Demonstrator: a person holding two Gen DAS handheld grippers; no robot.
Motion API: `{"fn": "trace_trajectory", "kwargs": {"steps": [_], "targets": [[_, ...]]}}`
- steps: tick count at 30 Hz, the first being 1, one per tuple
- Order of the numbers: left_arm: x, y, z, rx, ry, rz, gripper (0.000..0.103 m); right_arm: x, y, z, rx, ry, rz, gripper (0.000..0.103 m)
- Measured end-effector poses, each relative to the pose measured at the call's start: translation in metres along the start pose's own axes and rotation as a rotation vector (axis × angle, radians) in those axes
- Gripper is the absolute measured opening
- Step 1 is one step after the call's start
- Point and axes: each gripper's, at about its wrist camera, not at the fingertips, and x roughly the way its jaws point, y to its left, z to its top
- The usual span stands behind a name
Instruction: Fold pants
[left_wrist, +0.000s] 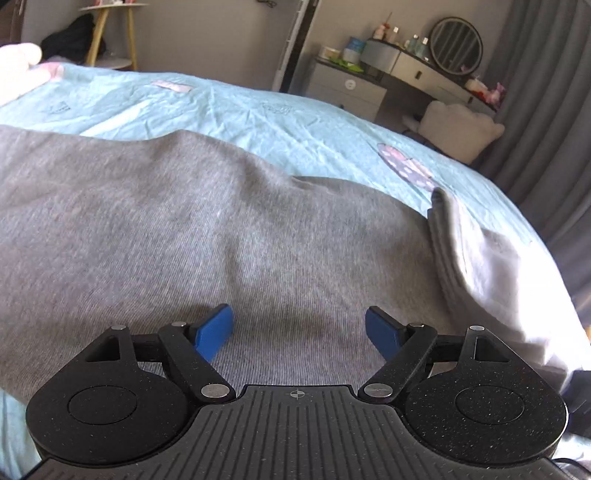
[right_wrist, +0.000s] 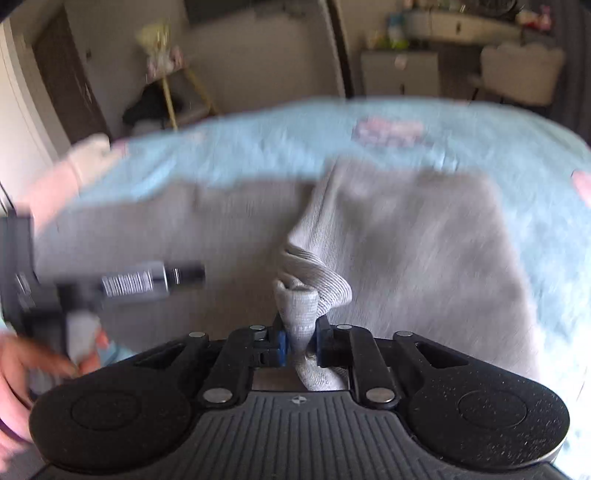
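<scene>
Here my right gripper (right_wrist: 298, 341) has its jaws clamped on a bunched fold of the grey pants (right_wrist: 406, 236); my left gripper (left_wrist: 298, 328) hovers over them on the bed (left_wrist: 229, 107), jaws wide and empty.

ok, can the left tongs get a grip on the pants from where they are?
Probably yes: left tongs are open right over the pants, with nothing between.

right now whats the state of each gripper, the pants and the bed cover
left gripper: open, blue pads apart, nothing between them, over the pants
right gripper: shut on a bunched cuff of grey fabric
grey pants: spread on the bed, one end lifted and doubling over, fold not finished
blue bed cover: laid flat, lightly wrinkled, under the pants
</scene>
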Motion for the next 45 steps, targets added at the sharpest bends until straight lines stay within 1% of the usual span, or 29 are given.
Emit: {"fn": "trace_trajectory", "kwargs": {"steps": [3, 5, 6, 8, 9, 10, 11, 12, 13, 14, 15, 16, 19, 21, 23, 24, 25, 27, 29, 30, 31, 33, 35, 37, 39, 41, 42, 43, 45], "targets": [[0.0, 0.002, 0.001, -0.008, 0.005, -0.025, 0.085, -0.008, -0.014, 0.009, 0.099, 0.01, 0.054, 0.023], [0.0, 0.002, 0.002, -0.021, 0.01, -0.054, 0.085, -0.021, -0.024, 0.011, 0.156, -0.001, 0.128, 0.038], [0.0, 0.003, 0.002, -0.029, 0.014, -0.072, 0.085, -0.028, -0.029, 0.01, 0.181, -0.022, 0.159, 0.041], [0.0, 0.003, 0.002, -0.043, 0.021, -0.102, 0.085, -0.041, -0.042, 0.005, 0.251, -0.076, 0.196, 0.056], [0.001, 0.003, 0.002, -0.05, 0.026, -0.116, 0.085, -0.044, -0.049, 0.001, 0.285, -0.099, 0.196, 0.056], [0.0, 0.002, 0.002, -0.057, 0.031, -0.13, 0.085, -0.043, -0.055, -0.003, 0.315, -0.111, 0.177, 0.056], [0.0, 0.001, 0.002, -0.065, 0.037, -0.146, 0.085, -0.039, -0.06, -0.006, 0.338, -0.103, 0.14, 0.056], [0.001, 0.001, 0.002, -0.074, 0.048, -0.168, 0.085, -0.034, -0.065, -0.01, 0.354, -0.075, 0.097, 0.055], [0.001, 0.0, 0.003, -0.086, 0.059, -0.194, 0.085, -0.027, -0.069, -0.015, 0.372, -0.028, 0.061, 0.05], [0.001, -0.001, 0.003, -0.1, 0.071, -0.221, 0.085, -0.018, -0.074, -0.019, 0.412, 0.032, 0.048, 0.043], [0.002, -0.002, 0.004, -0.118, 0.085, -0.25, 0.085, -0.015, -0.077, -0.021, 0.437, 0.049, 0.045, 0.041], [0.003, -0.004, 0.004, -0.139, 0.102, -0.281, 0.085, -0.015, -0.079, -0.02, 0.446, 0.043, 0.041, 0.038], [0.011, -0.014, 0.005, -0.187, 0.155, -0.357, 0.085, -0.013, -0.079, -0.022, 0.456, 0.036, 0.043, 0.039], [0.018, -0.024, 0.008, -0.198, 0.183, -0.391, 0.085, -0.016, -0.083, -0.026, 0.475, 0.012, 0.068, 0.04], [0.026, -0.034, 0.012, -0.198, 0.191, -0.404, 0.085, -0.022, -0.09, -0.029, 0.521, -0.029, 0.11, 0.041], [0.03, -0.039, 0.013, -0.19, 0.197, -0.406, 0.085, -0.027, -0.093, -0.03, 0.54, -0.059, 0.112, 0.041], [0.036, -0.044, 0.015, -0.183, 0.208, -0.404, 0.085, -0.033, -0.095, -0.032, 0.549, -0.097, 0.1, 0.041], [0.048, -0.05, 0.015, -0.216, 0.231, -0.41, 0.085, -0.044, -0.099, -0.032, 0.565, -0.175, 0.053, 0.042], [0.059, -0.053, 0.015, -0.273, 0.248, -0.458, 0.084, -0.052, -0.105, -0.035, 0.589, -0.24, 0.014, 0.05], [0.065, -0.054, 0.016, -0.299, 0.255, -0.48, 0.08, -0.053, -0.109, -0.038, 0.608, -0.258, 0.01, 0.051], [0.073, -0.054, 0.017, -0.329, 0.272, -0.494, 0.067, -0.05, -0.115, -0.04, 0.636, -0.253, 0.024, 0.052], [0.088, -0.056, 0.018, -0.375, 0.318, -0.504, 0.052, -0.044, -0.123, -0.044, 0.68, -0.241, 0.05, 0.052], [0.102, -0.058, 0.018, -0.388, 0.331, -0.496, 0.049, -0.04, -0.126, -0.044, 0.691, -0.241, 0.073, 0.052], [0.115, -0.059, 0.018, -0.397, 0.352, -0.499, 0.044, -0.036, -0.125, -0.043, 0.681, -0.236, 0.086, 0.053], [0.121, -0.056, 0.017, -0.44, 0.362, -0.516, 0.043, -0.032, -0.125, -0.041, 0.667, -0.224, 0.093, 0.053], [0.125, -0.058, 0.018, -0.446, 0.379, -0.525, 0.031, -0.028, -0.124, -0.04, 0.67, -0.215, 0.101, 0.053], [0.128, -0.06, 0.018, -0.43, 0.396, -0.515, 0.019, -0.027, -0.125, -0.039, 0.675, -0.214, 0.106, 0.053], [0.129, -0.062, 0.017, -0.426, 0.399, -0.513, 0.018, -0.027, -0.125, -0.04, 0.682, -0.215, 0.111, 0.053], [0.126, -0.062, 0.017, -0.438, 0.38, -0.521, 0.016, -0.027, -0.126, -0.041, 0.693, -0.224, 0.122, 0.053]]}}
